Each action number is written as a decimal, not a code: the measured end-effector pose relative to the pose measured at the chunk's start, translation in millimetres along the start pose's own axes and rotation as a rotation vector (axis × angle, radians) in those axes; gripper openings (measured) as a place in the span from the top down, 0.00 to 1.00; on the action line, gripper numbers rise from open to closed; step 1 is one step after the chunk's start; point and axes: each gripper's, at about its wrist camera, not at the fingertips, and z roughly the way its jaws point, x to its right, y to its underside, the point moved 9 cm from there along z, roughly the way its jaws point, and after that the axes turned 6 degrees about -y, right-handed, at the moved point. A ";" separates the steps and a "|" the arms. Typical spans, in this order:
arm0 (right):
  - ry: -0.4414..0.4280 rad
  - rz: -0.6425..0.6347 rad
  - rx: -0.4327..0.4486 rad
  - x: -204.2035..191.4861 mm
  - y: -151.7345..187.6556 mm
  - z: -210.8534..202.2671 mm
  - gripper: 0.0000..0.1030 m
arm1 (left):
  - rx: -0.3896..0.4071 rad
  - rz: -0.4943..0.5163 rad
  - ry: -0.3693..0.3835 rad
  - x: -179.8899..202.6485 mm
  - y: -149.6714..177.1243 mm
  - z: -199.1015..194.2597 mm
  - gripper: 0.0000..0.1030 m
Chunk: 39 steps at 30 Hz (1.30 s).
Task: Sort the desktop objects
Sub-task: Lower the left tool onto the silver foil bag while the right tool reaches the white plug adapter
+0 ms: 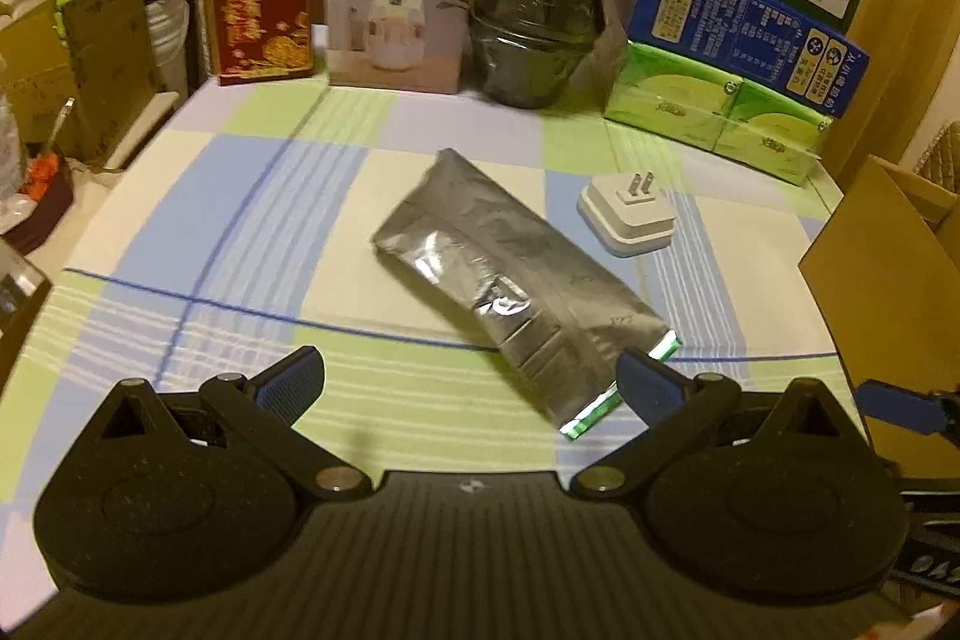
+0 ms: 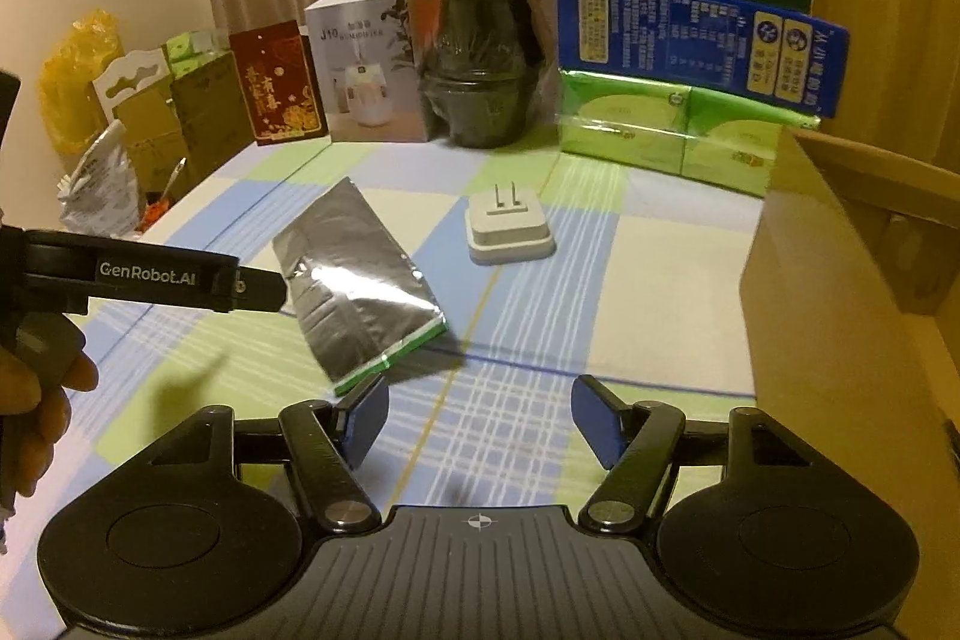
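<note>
From the left wrist view, the left gripper (image 1: 471, 385) was spread wide and held nothing. A silver foil pouch (image 1: 507, 289) lay flat on the checked tablecloth (image 1: 240, 232) just ahead, its green-edged end touching the right finger. A white plug adapter (image 1: 627, 214) sat beyond, to the right.

From the right wrist view, the right gripper (image 2: 480, 415) was also open and empty. The pouch lay ahead to the left, the adapter straight ahead, a cardboard box (image 2: 840, 280) to the right.

Judged risk: closing on the flat pouch might only push it along the cloth, because the fingers cannot get under it.
</note>
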 end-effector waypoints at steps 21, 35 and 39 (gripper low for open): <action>0.046 0.037 -0.070 29.4 14.0 42.5 0.36 | -0.078 -0.023 -0.006 41.8 -22.2 91.7 0.01; 0.062 -0.015 0.051 23.8 -41.9 84.5 0.36 | -0.008 0.156 -0.013 -3.1 -31.5 87.8 0.22; 0.058 -0.042 0.055 32.3 -52.2 107.8 0.36 | -0.015 0.134 0.016 -8.6 -31.7 91.5 0.28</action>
